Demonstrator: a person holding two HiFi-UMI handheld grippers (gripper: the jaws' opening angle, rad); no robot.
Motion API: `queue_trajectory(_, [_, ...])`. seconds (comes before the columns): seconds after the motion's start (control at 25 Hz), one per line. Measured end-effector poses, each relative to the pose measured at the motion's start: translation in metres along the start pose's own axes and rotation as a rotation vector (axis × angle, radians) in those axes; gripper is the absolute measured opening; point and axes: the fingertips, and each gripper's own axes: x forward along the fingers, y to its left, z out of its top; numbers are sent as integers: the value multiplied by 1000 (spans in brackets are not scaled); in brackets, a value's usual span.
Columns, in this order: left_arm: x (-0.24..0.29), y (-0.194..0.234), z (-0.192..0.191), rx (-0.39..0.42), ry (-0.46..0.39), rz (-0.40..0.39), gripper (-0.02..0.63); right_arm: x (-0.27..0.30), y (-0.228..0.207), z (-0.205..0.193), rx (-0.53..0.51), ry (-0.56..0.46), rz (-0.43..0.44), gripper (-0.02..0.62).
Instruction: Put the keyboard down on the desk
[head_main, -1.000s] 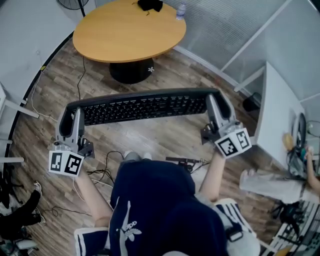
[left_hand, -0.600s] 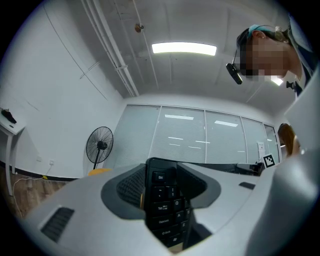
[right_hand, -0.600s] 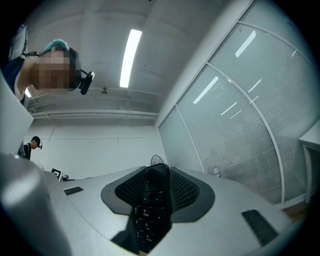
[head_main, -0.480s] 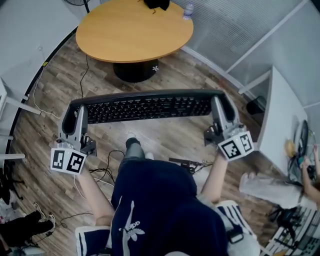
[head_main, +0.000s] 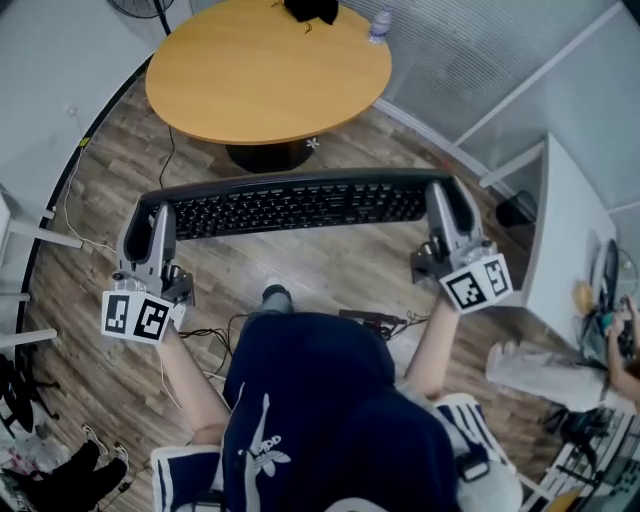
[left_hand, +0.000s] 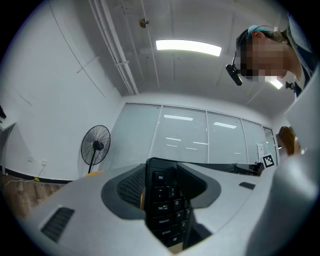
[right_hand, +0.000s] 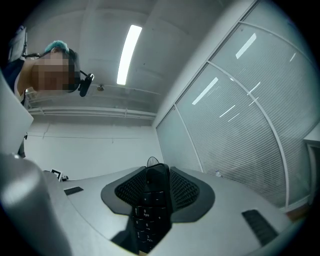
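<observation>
I held the keyboard in the air above the floor, short of the round desk, with my left gripper clamped on its left end and my right gripper on its right. I judged it best carried level over the top, both ends lowered together.

The keyboard has edged nearer the round table — slightly.
</observation>
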Motion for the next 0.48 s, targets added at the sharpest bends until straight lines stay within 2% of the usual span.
queue_trajectory(0.24, [9,9,8,29,-22,-40,193,2,3,-1,-13,-62,-16,137])
queue_trajectory(0.48, [14,11,3,45,-20,-55,193,-3,-1,-13,28,-98,-41,137])
